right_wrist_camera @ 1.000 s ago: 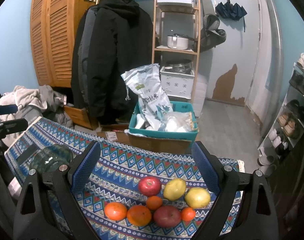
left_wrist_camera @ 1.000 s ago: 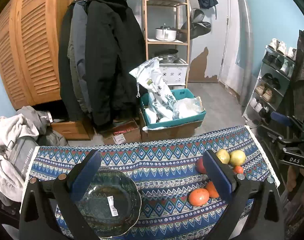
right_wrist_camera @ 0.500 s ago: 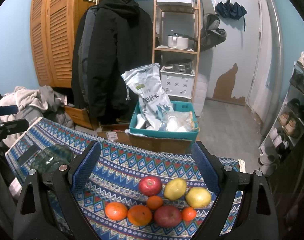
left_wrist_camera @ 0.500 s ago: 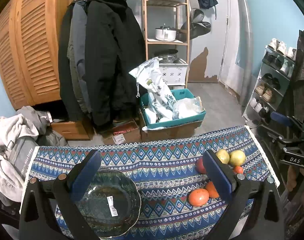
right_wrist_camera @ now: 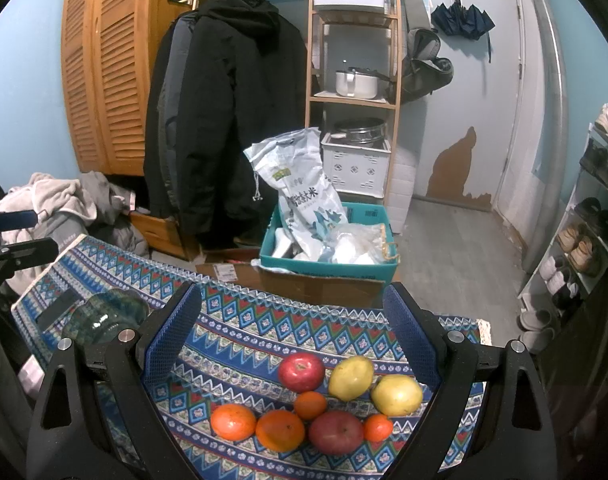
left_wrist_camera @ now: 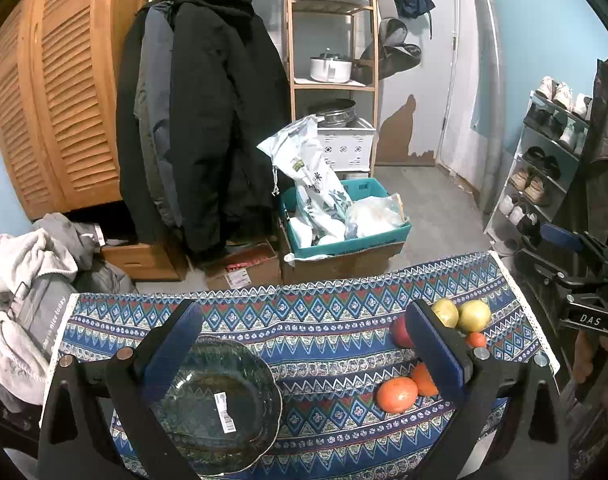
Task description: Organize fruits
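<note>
A dark green glass bowl (left_wrist_camera: 219, 404) with a white sticker sits on the patterned cloth, below my open, empty left gripper (left_wrist_camera: 304, 344). It also shows at the left in the right wrist view (right_wrist_camera: 103, 318). A cluster of fruit lies at the table's right end. My open, empty right gripper (right_wrist_camera: 293, 332) hovers just above it. The cluster holds two red apples (right_wrist_camera: 301, 372), two yellow pears (right_wrist_camera: 351, 376) and several oranges (right_wrist_camera: 233, 422). In the left wrist view the oranges (left_wrist_camera: 397, 395) and pears (left_wrist_camera: 474, 315) lie partly behind my right finger.
The table edge (left_wrist_camera: 263, 288) faces a cluttered floor with a teal crate of bags (left_wrist_camera: 344, 224), hanging coats (left_wrist_camera: 207, 128) and a wooden shelf (left_wrist_camera: 332, 80). A pile of clothes (left_wrist_camera: 23, 276) lies at the left. A shoe rack (right_wrist_camera: 592, 216) stands at the right.
</note>
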A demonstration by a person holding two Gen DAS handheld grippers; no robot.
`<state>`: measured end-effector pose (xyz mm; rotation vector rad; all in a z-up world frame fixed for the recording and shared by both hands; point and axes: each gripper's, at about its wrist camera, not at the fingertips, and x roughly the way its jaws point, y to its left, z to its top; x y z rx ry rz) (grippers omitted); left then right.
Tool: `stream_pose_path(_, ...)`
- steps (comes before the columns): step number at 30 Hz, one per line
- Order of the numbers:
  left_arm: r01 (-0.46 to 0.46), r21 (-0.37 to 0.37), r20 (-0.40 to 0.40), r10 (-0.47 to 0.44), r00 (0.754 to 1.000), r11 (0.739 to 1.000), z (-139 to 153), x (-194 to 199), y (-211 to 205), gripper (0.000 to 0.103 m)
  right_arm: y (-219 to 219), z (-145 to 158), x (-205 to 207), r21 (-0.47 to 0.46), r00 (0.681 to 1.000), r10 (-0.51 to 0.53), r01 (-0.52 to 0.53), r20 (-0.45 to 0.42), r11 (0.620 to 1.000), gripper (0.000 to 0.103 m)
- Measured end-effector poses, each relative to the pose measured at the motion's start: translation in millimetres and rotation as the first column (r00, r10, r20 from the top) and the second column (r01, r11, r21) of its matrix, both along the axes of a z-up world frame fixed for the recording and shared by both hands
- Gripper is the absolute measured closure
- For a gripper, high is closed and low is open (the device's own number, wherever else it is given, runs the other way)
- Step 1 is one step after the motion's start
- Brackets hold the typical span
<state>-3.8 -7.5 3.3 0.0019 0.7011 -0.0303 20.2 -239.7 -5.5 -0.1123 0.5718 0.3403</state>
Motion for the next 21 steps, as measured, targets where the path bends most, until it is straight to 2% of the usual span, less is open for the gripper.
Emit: stream_pose_path(21,0.005,0.002,-0.001,-0.005,1.0,1.0,-0.4,-2.0,-4.3,0.001,-1.3,0.5,0.4,0.002,1.0,0.001,-0.001,-0.001,1.0,0.013)
